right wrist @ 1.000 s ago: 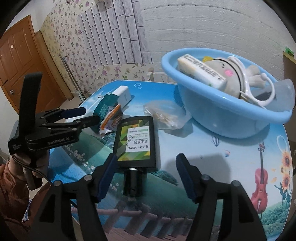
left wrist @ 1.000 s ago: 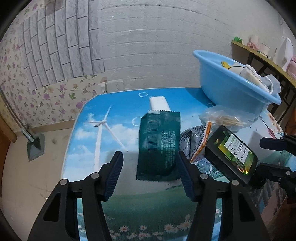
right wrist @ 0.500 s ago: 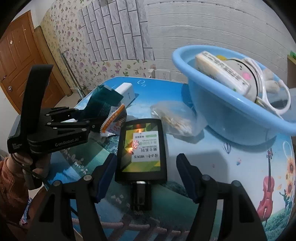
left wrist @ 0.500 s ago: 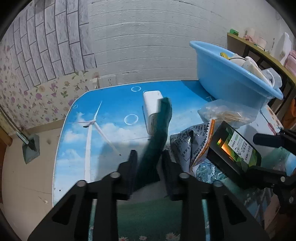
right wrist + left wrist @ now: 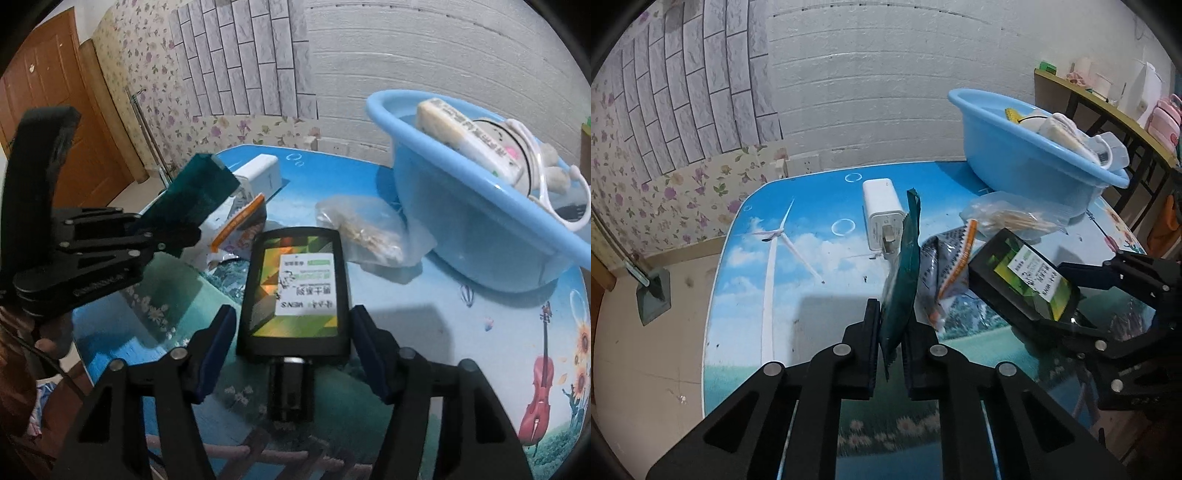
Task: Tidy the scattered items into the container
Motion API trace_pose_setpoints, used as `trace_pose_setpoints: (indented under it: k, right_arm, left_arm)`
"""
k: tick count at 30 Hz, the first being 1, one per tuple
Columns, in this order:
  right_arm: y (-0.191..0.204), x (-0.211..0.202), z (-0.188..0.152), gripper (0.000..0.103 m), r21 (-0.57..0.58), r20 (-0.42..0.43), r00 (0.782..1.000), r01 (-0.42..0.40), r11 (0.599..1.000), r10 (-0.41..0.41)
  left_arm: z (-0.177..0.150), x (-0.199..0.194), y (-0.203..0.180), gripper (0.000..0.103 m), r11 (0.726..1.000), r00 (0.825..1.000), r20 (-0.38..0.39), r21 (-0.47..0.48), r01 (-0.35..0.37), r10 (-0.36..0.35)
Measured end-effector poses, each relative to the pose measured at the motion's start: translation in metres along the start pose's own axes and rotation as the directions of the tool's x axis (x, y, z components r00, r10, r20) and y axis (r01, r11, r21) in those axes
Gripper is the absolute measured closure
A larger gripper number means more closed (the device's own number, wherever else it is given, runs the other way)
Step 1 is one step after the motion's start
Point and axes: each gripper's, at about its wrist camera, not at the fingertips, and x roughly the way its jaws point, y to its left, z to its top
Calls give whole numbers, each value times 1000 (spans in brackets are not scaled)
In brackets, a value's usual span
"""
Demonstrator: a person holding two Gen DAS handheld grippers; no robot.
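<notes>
My left gripper point(image 5: 891, 349) is shut on a dark green packet point(image 5: 900, 280) and holds it edge-up above the table; the packet also shows in the right wrist view point(image 5: 192, 201). My right gripper point(image 5: 291, 338) has its jaws close around a black bottle with a green and white label point(image 5: 295, 291), which also shows in the left wrist view point(image 5: 1025, 277); whether they press on it I cannot tell. The blue basin point(image 5: 476, 236) stands at the back right with a stuffed toy, a box and white headphones in it.
On the picture-printed table point(image 5: 768, 266) lie a white charger point(image 5: 882, 212), a grey and orange snack packet point(image 5: 945, 266) and a clear bag of sticks point(image 5: 1008, 218). A shelf with bottles point(image 5: 1108, 99) stands right of the basin. The table's left edge drops to the floor.
My left gripper has shut on the green packet and lifted it from flat to edge-up. My right gripper's jaws have narrowed around the black bottle.
</notes>
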Motion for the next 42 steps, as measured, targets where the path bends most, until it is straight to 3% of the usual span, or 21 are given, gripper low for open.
trace_pose_setpoints:
  k: [14,27,31,34,39,42]
  right_arm:
    - [-20,-23,-23,42,30,13,1000,-4,1000,4]
    - [-69,-58,-51,42,136,31,995,88,987,-93]
    - [-86,-65,-56,42,172,34,992,116,978,-123]
    - [-91,-66,-59,42,185,32,991,120,975,-128]
    - [-91,-66,-59,42,178,35,991,118,977,-126]
    - [-90,-66,-59,42,179,37,992,115,977,-124]
  left_arm:
    - [-23,-28,-47,94,998,1000,-3,70,-12,13]
    - [-35,-37,-72,94,996,999,-17,79,41,-40]
    - [-35,-34,-74,89,996,998,-32,74,54,-52]
    - [-36,-32,-75,72,995,996,-45,68,74,-71]
    - [-37,-35,-83,33,993,997,-22,94,74,-72]
    - [-36,-34,-82,29,993,998,-18,91,69,-68]
